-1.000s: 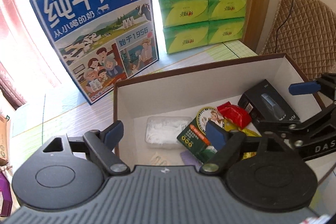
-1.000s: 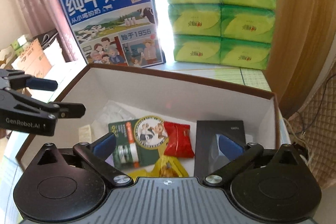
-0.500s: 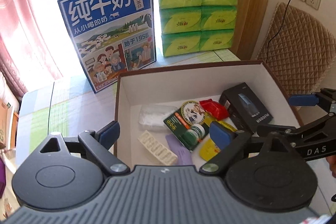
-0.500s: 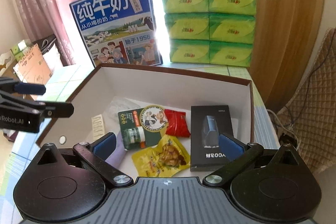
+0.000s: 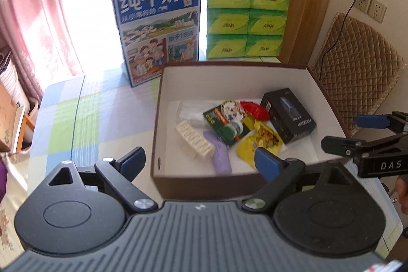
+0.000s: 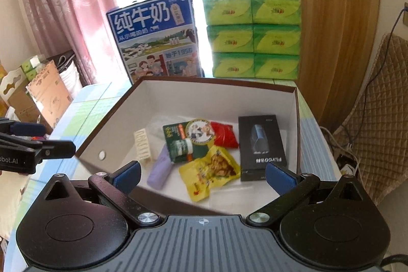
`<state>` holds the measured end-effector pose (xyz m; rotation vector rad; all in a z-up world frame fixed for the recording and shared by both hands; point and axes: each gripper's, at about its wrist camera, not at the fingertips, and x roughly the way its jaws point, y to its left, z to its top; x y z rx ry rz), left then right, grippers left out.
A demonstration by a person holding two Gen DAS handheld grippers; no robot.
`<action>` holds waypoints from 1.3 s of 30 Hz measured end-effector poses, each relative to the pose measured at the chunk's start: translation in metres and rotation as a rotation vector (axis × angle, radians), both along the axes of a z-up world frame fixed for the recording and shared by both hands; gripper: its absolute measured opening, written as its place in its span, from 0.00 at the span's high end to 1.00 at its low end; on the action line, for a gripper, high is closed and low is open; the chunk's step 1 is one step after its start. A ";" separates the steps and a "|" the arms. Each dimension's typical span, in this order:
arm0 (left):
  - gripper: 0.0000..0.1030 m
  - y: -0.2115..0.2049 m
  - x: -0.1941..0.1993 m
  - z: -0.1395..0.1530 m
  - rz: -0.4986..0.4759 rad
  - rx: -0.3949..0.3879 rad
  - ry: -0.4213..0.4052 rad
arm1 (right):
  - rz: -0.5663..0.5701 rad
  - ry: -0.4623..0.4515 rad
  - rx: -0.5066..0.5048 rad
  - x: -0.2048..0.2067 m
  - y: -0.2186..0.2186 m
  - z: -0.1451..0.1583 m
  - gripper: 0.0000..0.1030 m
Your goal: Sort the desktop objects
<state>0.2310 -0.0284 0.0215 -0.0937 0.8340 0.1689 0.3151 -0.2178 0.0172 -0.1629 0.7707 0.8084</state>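
A brown box with a white inside point(image 5: 230, 75) point(image 6: 295, 119) stands on the checked tablecloth. In it lie a black product box point(image 5: 289, 115) point(image 6: 261, 145), a green packet point(image 5: 225, 122) point(image 6: 188, 140), a red sachet point(image 5: 256, 110) point(image 6: 224, 135), a yellow snack bag point(image 5: 260, 142) point(image 6: 210, 173), a purple item point(image 5: 220, 154) point(image 6: 160, 170), a cream ribbed piece point(image 5: 195, 139) point(image 6: 142, 144) and a clear packet point(image 5: 190, 111). My left gripper point(image 5: 200, 159) hangs open over the box's near wall, holding nothing. My right gripper point(image 6: 202, 176) is open and empty above the box's near edge.
A blue milk carton point(image 5: 156, 27) point(image 6: 155, 37) and a stack of green tissue packs point(image 5: 247, 18) point(image 6: 253, 36) stand behind the box. A quilted chair point(image 5: 357, 65) is at the right, cardboard boxes point(image 6: 43, 91) at the left, pink curtains behind.
Both grippers have pulled back and up from the box, staying open. More of the box's contents and the tablecloth now shows.
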 end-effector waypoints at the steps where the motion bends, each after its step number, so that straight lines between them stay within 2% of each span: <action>1: 0.12 0.000 -0.006 0.000 0.006 0.000 0.004 | 0.001 -0.001 0.002 -0.005 -0.002 0.001 0.02; 13: 0.12 0.004 -0.066 -0.018 0.041 0.007 0.053 | 0.049 0.027 -0.006 -0.054 -0.004 -0.006 0.02; 27: 0.12 0.024 -0.121 -0.062 0.111 -0.038 0.182 | 0.105 0.151 -0.075 -0.088 0.005 -0.053 0.02; 39: 0.12 0.030 -0.135 -0.089 0.148 -0.086 0.246 | 0.082 0.207 -0.137 -0.089 0.009 -0.087 0.02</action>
